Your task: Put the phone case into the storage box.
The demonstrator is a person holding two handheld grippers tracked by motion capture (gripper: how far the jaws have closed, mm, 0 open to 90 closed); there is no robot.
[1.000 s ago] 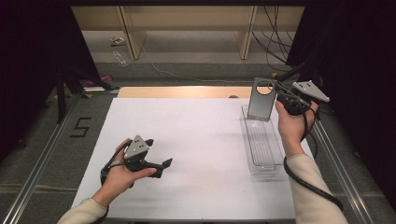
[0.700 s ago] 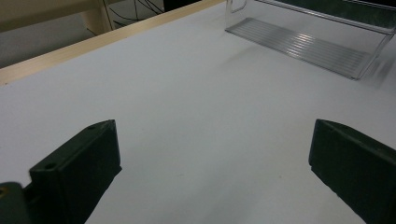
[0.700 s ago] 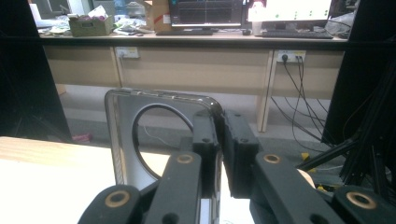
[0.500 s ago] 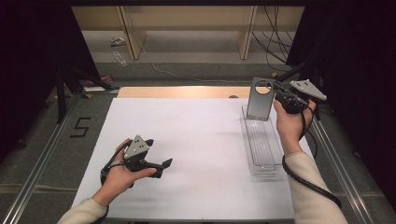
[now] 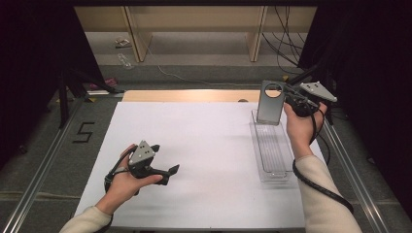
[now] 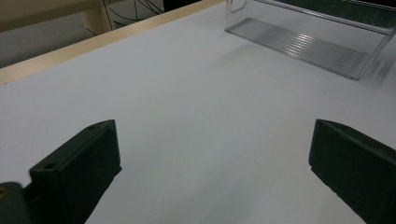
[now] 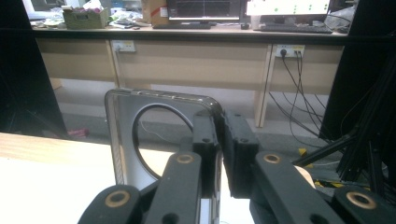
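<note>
grey plate point(image 5: 270, 103) upright, hole topmost, right fingers point(image 7: 219, 140) clamping its edge, left fingers point(image 6: 84, 168) wide apart

The plate point(image 5: 270, 103) with the round hole looks like smooth grey metal with a dull sheen, its rim catching light in the right gripper view point(image 7: 159, 100). The tray point(image 5: 269, 148) is clear glossy plastic with a ribbed floor point(image 6: 303, 44), standing on a table point(image 5: 204, 141) covered in a matt white sheet, smooth and paper-like, with a pale wood edge at the far side. The right hand-held gripper point(image 7: 219, 135) has matt black plastic jaws with brass-coloured pivots, and the left hand-held gripper point(image 6: 210, 172) has the same dull black, slightly scuffed jaws.
</note>
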